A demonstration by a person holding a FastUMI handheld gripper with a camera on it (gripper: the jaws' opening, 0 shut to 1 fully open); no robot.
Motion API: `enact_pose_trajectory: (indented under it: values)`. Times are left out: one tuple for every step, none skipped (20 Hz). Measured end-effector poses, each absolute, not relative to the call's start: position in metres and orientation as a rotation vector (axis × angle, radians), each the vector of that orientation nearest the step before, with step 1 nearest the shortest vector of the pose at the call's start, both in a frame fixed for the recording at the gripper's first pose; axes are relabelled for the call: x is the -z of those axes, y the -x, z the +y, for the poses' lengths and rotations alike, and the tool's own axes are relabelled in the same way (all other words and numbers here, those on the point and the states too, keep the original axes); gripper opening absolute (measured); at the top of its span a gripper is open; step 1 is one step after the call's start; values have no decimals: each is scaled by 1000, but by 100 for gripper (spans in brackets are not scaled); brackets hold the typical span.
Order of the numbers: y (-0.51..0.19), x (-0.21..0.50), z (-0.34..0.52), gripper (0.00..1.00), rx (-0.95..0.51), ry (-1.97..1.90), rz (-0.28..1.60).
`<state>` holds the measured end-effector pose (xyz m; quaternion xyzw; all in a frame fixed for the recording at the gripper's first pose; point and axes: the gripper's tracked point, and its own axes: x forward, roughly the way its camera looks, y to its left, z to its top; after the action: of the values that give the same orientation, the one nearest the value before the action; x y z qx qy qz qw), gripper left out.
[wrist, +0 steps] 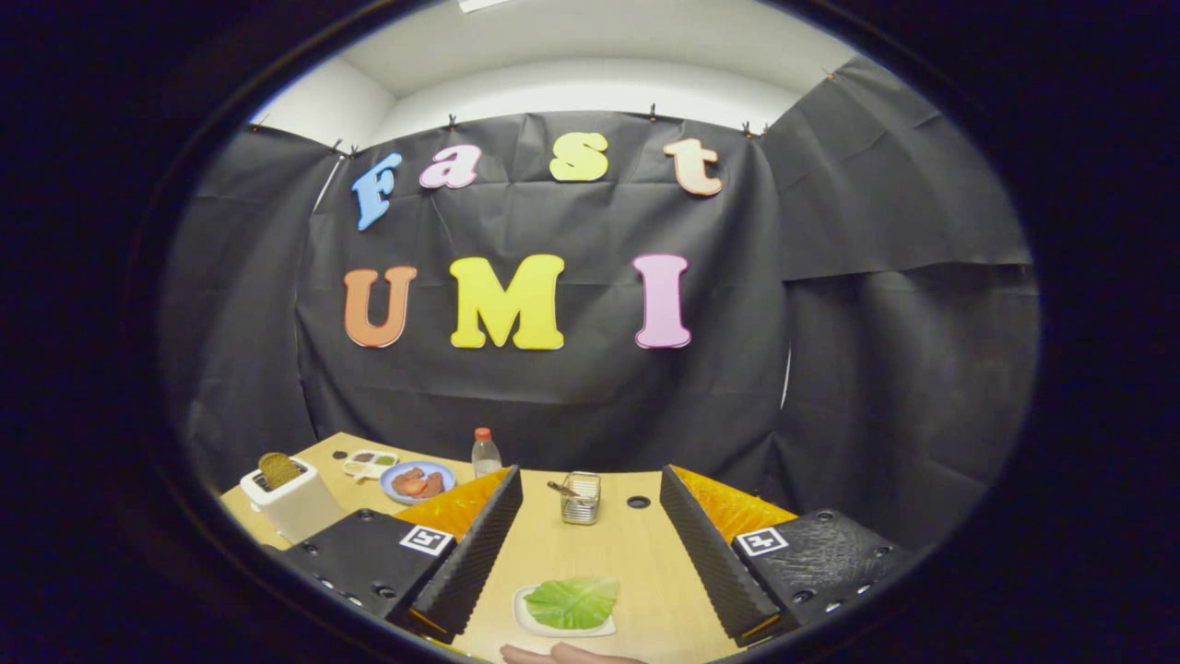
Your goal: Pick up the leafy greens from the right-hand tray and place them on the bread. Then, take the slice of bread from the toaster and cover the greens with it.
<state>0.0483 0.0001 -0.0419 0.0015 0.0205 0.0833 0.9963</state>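
A green leaf of lettuce (572, 602) lies on a small white tray (530, 623) on the wooden table, low between my fingers. My gripper (590, 493) is open and high above the table, with nothing between its fingers. Off to the left, beyond the left finger, stands a white toaster (290, 503) with a brown slice of bread (278, 468) sticking out of its slot. A blue plate (441, 472) with reddish-brown food on it sits past the toaster; I cannot tell if that food is bread.
A clear bottle with a red cap (485, 452) stands at the back. A metal mesh holder (581, 498) with utensils is mid-table, near a round cable hole (637, 503). A small white dish (371, 462) lies by the blue plate. A person's fingers (562, 655) rest near the tray.
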Motion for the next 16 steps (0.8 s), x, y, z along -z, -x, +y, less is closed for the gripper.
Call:
enact_pose_trajectory:
  values:
    - [-56, 56, -2, 95, -177, -2, 69]
    - [-66, 75, -2, 95, -188, -1, 105]
    - [-75, 94, -3, 95, -203, 0, 148]
    - [-85, 118, -6, 95, -206, 8, 192]
    - [-95, 140, -11, 95, -203, 13, 241]
    - [-106, 163, -12, 96, -208, 7, 286]
    - [-115, 184, -14, 96, -210, 3, 336]
    - [-123, 207, -16, 95, -211, -4, 386]
    - [-132, 225, -17, 95, -213, -13, 434]
    - [-140, 244, -16, 95, -219, -20, 475]
    - [-149, 259, -16, 95, -219, -24, 508]
    - [-156, 274, -15, 95, -224, -27, 541]
    - [-164, 288, -13, 96, -223, -31, 572]
    - [-168, 299, -11, 96, -229, -39, 595]
    - [-173, 311, -8, 96, -233, -45, 627]
    - [-179, 322, -4, 96, -232, -59, 658]
